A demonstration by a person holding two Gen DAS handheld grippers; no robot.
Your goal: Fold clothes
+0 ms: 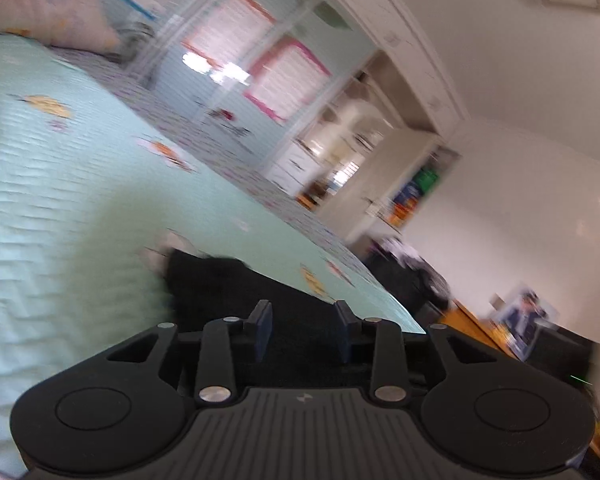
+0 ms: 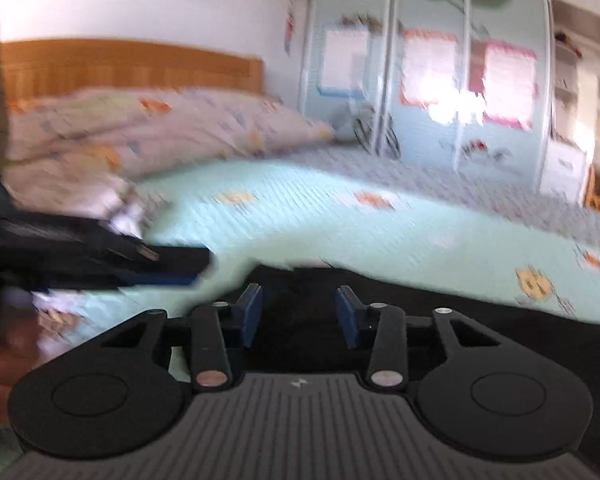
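Black soft cloth garment [image 1: 236, 300] on the mint-green quilted bedspread [image 1: 60, 168]: probably light, limp, best pinched at an edge; left gripper [image 1: 303, 334] and right gripper [image 2: 298, 316] jaws apart, gripping nothing.

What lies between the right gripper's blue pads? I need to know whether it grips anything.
Only the black garment on the mint quilted bedspread shows behind the right gripper; right wrist view, pads apart.

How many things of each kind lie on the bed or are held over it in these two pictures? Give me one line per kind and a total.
Black garment: 1
Green bedspread: 1
Patterned pillow or duvet at the headboard: 1
Hand-held gripper: 2, left and right, both with jaws apart over the black garment
Total: 5
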